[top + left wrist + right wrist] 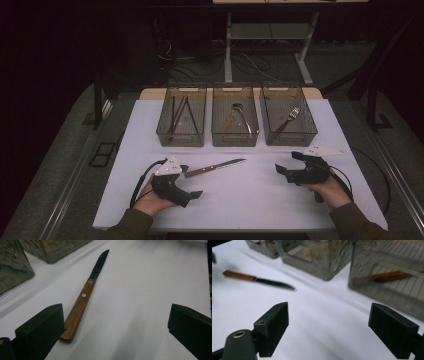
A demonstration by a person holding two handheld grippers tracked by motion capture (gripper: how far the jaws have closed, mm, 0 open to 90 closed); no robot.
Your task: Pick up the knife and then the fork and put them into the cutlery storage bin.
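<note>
Step judged: approach to knife (215, 168) — cutlery sorting into bins, knife not yet grasped.

Left gripper (192, 196) low over white mat (250, 200), jaws spread wide, nothing held; knife handle end (68, 333) just beside its left jaw, blade pointing away toward bins.

Right gripper (287, 162) also wide open, empty, aimed leftward; knife well off to its left (259, 280).

Next move judged: left jaws to be shifted over handle, lowered, closed — then carried to a bin.
</note>
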